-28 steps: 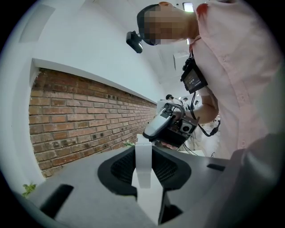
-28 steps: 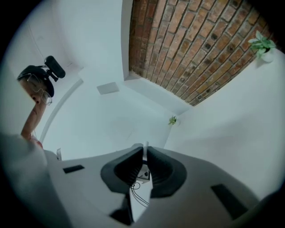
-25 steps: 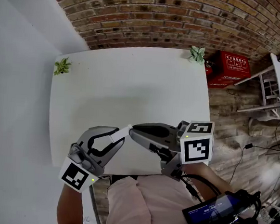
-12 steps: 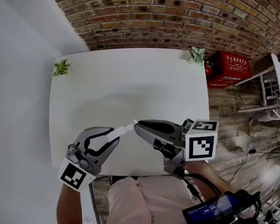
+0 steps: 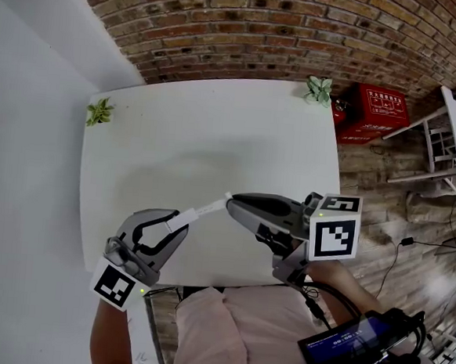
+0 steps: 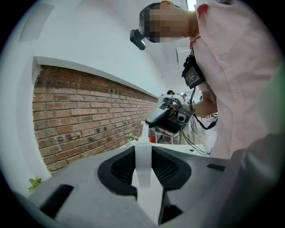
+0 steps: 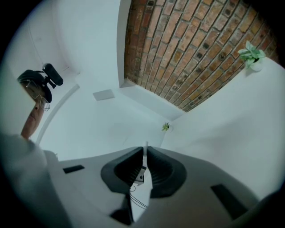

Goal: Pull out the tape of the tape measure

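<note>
A small plant (image 5: 100, 111) is sitting at the white table's (image 5: 216, 129) left edge. Nearer the person, the left gripper (image 5: 174, 222) is clamping the plain white tape measure (image 5: 184, 215) between its jaws, above the table's near edge. A short stretch of white tape (image 5: 208, 209) is running rightward to the right gripper (image 5: 229, 203), whose nearly closed jaws are pinching its end. Its cube (image 5: 335, 237) is showing a black-and-white square marker. Farther right, a second plant (image 5: 320, 89) is standing at the far corner, and a red box (image 5: 379, 107) on the floor is carrying white lettering too small to read.
</note>
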`<state>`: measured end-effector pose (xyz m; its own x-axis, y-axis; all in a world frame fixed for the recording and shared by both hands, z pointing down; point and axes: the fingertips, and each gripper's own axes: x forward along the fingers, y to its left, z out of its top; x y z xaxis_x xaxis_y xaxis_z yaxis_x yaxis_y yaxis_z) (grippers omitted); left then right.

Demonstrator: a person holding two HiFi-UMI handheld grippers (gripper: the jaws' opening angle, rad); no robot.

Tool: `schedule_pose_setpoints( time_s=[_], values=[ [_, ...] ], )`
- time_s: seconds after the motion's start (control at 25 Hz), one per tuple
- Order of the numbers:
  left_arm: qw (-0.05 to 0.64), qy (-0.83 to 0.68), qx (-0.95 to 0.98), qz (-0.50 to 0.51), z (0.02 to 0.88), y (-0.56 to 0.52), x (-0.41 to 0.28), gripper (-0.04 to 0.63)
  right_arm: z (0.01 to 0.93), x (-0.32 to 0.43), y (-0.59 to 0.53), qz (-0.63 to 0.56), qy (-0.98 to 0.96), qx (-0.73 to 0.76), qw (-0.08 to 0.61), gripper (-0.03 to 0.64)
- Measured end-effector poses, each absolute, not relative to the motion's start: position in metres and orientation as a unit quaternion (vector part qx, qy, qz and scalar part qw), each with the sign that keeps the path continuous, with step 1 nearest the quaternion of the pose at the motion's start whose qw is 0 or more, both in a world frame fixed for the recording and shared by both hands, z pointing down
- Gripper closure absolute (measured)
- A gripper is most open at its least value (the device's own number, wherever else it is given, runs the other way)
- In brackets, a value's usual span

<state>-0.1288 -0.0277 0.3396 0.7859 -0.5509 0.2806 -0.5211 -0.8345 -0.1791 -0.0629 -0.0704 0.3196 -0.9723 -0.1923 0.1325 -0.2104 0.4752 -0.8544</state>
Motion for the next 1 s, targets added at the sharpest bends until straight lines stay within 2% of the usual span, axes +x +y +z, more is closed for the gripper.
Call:
schedule_pose_setpoints(
  time_s=[1.0],
  values=[
    [0.049, 0.288, -0.942, -0.169, 0.347, -0.022, -0.138, 0.492, 0.315, -0.045, -0.075, 0.479, -0.867, 0.134, 0.000, 0.583]
  ],
)
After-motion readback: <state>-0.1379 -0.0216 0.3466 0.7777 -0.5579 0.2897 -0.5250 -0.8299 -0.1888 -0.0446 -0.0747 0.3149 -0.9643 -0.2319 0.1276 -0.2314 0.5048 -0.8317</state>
